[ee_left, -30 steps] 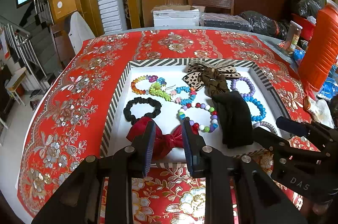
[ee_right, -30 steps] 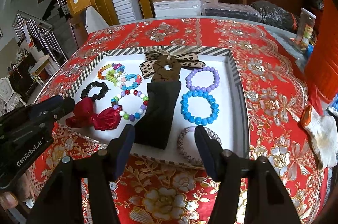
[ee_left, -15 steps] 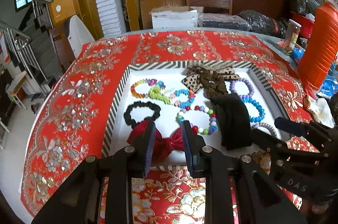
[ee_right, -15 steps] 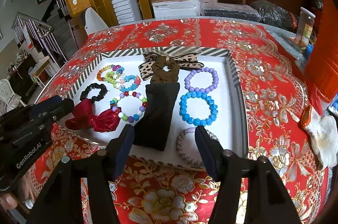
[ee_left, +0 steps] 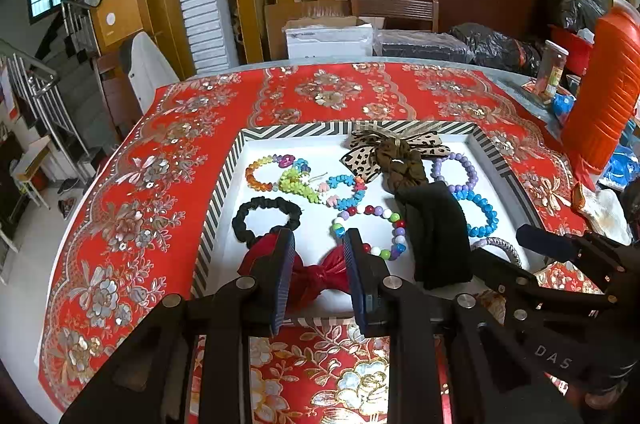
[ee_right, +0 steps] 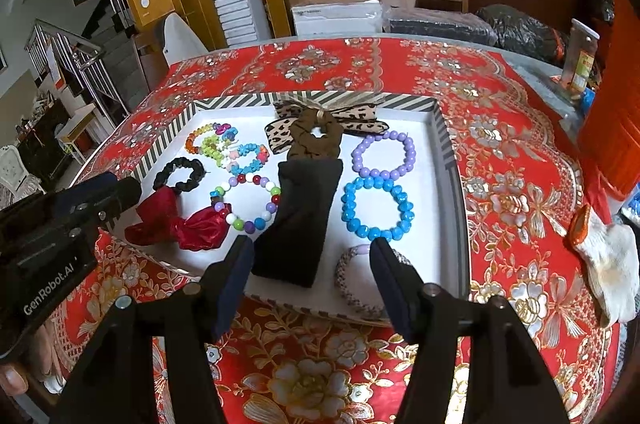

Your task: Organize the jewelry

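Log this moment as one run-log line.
stage: before pickup | left gripper: open, over red bow | right gripper: open, near black cloth | tray: jewelry laid out

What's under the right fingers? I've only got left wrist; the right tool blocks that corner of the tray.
Observer: A grey patterned bangle, lying flat in the tray's near right corner. The right gripper frames it with its fingers open and nothing held.
Operator: Left fingers look like they're on the red bow. Are they?
Observer: No. From the right wrist view the left gripper stops short of the red bow, at the tray's near left edge, with a gap between them.
Operator: And the brown lump past the headband?
Observer: A brown scrunchie, its centre hole visible, lying on the leopard bow. The black headband overlaps its near edge.
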The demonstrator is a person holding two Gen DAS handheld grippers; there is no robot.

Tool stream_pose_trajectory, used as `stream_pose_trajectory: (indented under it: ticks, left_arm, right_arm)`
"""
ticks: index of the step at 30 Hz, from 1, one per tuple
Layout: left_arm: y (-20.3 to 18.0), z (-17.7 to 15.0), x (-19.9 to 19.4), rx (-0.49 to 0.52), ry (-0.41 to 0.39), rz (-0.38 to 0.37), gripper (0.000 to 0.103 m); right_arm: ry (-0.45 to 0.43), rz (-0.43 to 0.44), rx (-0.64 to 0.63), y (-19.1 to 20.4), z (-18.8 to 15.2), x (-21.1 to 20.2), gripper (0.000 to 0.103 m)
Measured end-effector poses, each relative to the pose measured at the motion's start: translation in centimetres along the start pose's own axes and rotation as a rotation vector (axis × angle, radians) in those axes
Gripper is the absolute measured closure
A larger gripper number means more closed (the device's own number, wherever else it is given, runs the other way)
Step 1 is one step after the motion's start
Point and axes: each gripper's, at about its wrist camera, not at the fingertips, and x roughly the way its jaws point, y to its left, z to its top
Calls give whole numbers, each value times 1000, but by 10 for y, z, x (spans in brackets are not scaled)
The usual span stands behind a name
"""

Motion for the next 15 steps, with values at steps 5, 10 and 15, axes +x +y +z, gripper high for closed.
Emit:
stream_pose_trajectory:
  ticks: [5, 10, 15]
  left_arm:
    - [2, 2, 1, -9, -7, -11, 88]
    - [2, 1, 5, -7, -2, -21, 88]
    - [4, 2, 7, -6, -9, -31, 88]
  right_arm:
    - [7, -2, -8, 1, 3, 2, 39]
    - [6, -6, -9, 1, 3, 2, 39]
    - [6, 5, -8, 0, 2, 2, 39]
